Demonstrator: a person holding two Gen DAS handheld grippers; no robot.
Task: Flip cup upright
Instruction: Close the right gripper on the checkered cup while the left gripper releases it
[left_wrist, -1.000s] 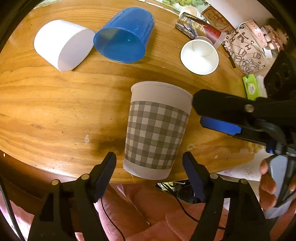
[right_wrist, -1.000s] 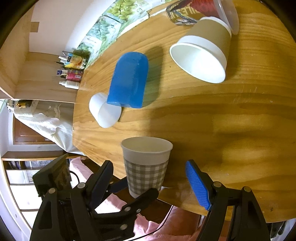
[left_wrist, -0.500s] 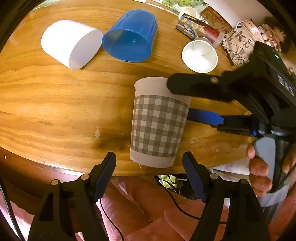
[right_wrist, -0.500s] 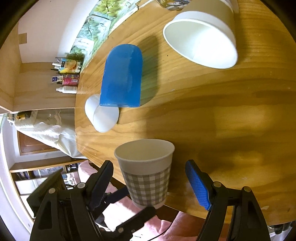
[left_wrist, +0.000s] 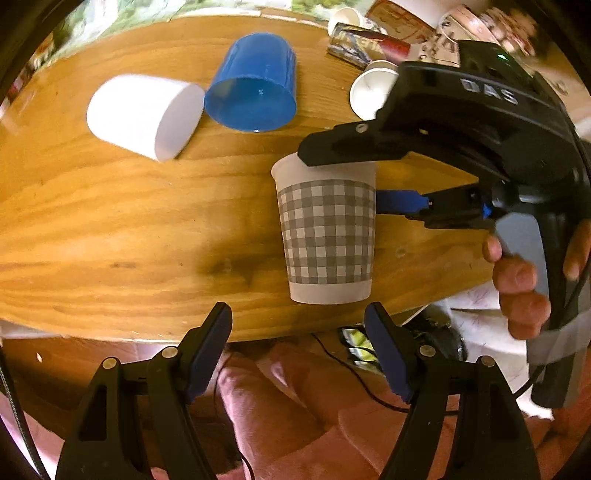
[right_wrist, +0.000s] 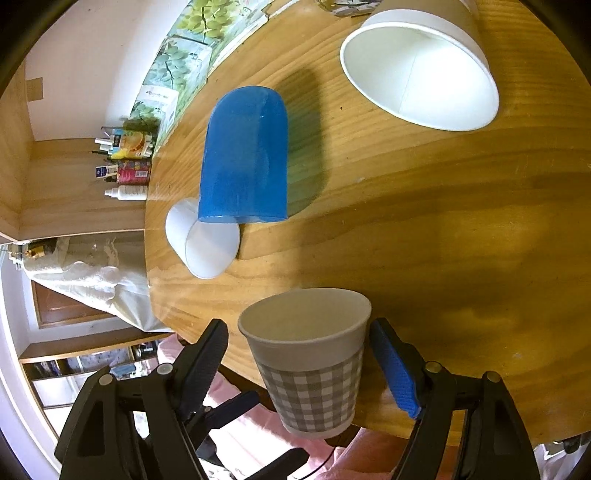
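A grey-checked paper cup (left_wrist: 327, 232) stands upright, mouth up, at the near edge of the wooden table (left_wrist: 110, 229). It also shows in the right wrist view (right_wrist: 314, 369). My left gripper (left_wrist: 299, 350) is open and empty, just in front of the cup and off the table edge. My right gripper (right_wrist: 299, 358) is open with its fingers on either side of the cup, apart from its walls. The right gripper's black body (left_wrist: 461, 122) reaches in from the right in the left wrist view.
A blue plastic cup (left_wrist: 255, 92) and a white cup (left_wrist: 144, 114) lie on their sides at the back left. A brown-sleeved paper cup (right_wrist: 421, 62) lies on its side further right. Clutter lines the far edge. The person's legs (left_wrist: 277, 413) are below the table.
My right gripper has moved in from the right until its open fingers straddle the checked cup. My left gripper has backed away slightly. The cup has stayed upright in place.
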